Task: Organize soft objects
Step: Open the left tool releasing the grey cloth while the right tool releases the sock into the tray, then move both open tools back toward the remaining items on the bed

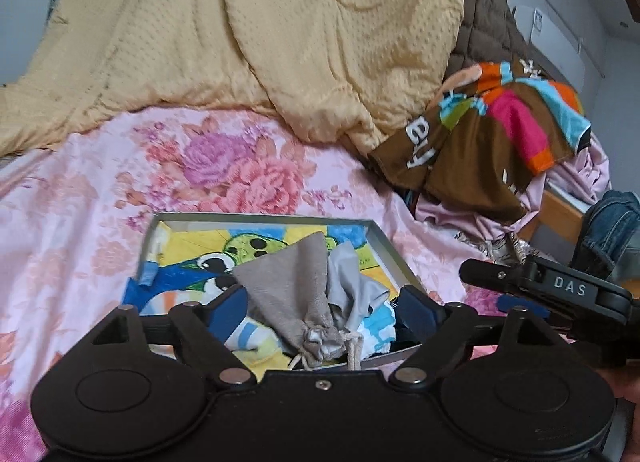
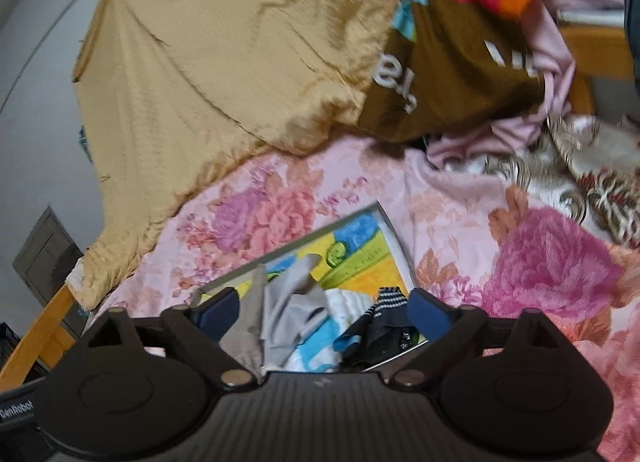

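A shallow metal tin [image 1: 384,238] with a cartoon-printed inside lies on the pink floral bedsheet [image 1: 100,190]. In it lie a beige drawstring pouch [image 1: 288,282], a grey cloth [image 1: 352,282], a blue-and-white towel [image 1: 376,326] and a dark striped sock [image 2: 386,300]. My left gripper [image 1: 320,302] is open, its blue pads on either side of the pouch, holding nothing. My right gripper [image 2: 320,310] is open above the tin [image 2: 396,242] and its cloths, empty. It also shows in the left wrist view [image 1: 520,282] at right.
A yellow quilt [image 1: 240,34] is heaped at the back of the bed. A brown multicoloured garment [image 1: 492,130] and a lilac cloth [image 1: 480,218] lie at right, with jeans [image 1: 608,226] and a wooden bed rail [image 1: 560,210] beyond. A patterned fabric [image 2: 580,166] lies at far right.
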`<state>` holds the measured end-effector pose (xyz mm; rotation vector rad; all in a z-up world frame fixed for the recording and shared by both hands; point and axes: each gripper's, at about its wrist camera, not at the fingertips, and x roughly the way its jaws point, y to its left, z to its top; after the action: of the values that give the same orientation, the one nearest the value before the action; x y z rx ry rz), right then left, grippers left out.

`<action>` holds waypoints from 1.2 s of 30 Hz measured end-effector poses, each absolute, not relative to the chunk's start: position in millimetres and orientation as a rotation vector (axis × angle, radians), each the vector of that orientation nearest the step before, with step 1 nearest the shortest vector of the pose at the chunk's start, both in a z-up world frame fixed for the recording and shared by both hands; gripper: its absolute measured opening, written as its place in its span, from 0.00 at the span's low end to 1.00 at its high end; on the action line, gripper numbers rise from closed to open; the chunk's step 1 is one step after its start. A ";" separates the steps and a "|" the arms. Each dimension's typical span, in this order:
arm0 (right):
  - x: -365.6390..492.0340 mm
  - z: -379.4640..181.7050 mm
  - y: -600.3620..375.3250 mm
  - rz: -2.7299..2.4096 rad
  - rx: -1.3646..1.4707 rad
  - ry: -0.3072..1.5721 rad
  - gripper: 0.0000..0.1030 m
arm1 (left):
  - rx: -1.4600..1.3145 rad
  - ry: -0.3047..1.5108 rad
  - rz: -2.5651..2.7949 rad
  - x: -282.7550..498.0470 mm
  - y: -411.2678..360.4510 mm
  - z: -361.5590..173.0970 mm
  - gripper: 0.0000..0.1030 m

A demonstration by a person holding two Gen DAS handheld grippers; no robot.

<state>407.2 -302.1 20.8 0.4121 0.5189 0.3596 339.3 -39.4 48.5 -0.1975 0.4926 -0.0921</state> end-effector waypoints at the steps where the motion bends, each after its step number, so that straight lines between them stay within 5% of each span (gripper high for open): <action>1: 400.4 24.6 -299.9 0.363 0.397 0.503 0.95 | -0.195 0.483 -0.087 331.8 -37.9 50.1 0.86; 15: 291.9 56.8 -253.4 0.388 0.165 0.358 1.00 | -0.195 0.379 0.005 226.3 -8.3 61.9 0.95; 36: 186.5 32.1 -199.0 0.434 -0.108 0.321 1.00 | -0.132 0.401 0.089 130.2 19.9 25.5 0.99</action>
<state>186.5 -199.0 32.1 -0.1080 0.3211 0.4342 130.2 19.9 25.5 -0.1320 0.4014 0.0888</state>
